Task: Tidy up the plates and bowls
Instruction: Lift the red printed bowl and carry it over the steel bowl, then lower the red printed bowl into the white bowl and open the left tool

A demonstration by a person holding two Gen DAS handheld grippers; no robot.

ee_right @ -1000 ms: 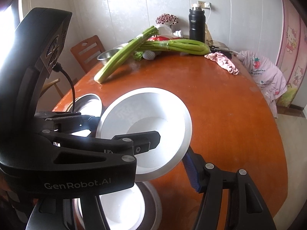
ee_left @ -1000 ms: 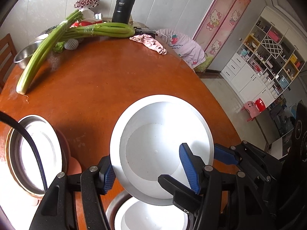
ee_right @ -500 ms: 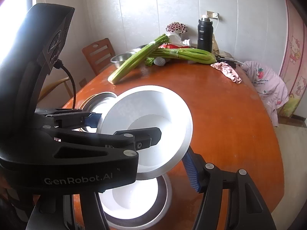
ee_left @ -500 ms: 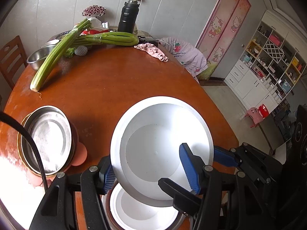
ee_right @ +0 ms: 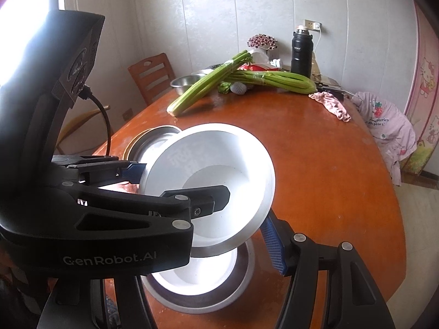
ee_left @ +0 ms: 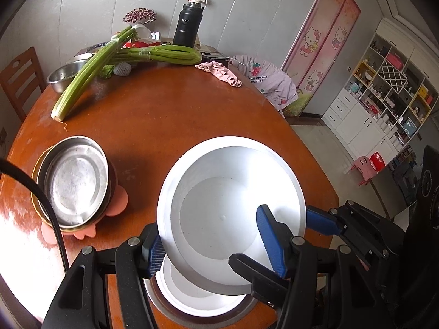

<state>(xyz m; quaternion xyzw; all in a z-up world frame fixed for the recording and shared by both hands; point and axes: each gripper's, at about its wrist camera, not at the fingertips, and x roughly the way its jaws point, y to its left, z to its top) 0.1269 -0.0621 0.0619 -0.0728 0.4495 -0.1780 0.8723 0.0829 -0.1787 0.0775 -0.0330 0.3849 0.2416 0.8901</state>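
Fingers of both grippers are clamped on one white bowl (ee_left: 230, 213), which is held tilted and clear of the tabletop (ee_left: 170, 126). The left gripper (ee_left: 211, 244) is closed on the bowl's near-left rim, one finger inside and one outside. The right gripper (ee_right: 241, 216) is closed on the right rim in the same way. Directly below the held bowl, a second white bowl (ee_right: 203, 271) is seated in a metal dish (ee_right: 203, 298) at the near edge. To the left, a stack of metal plates (ee_left: 74, 183) rests on a pink mat (ee_left: 118, 203). Farther off lie celery stalks (ee_left: 153, 54), a steel bowl (ee_left: 64, 75), a pink cloth (ee_left: 219, 72) and a black flask (ee_left: 188, 26). Progress is judged partial: one stack appears formed, while the held bowl is not yet set down and the far steel bowl is not yet collected.
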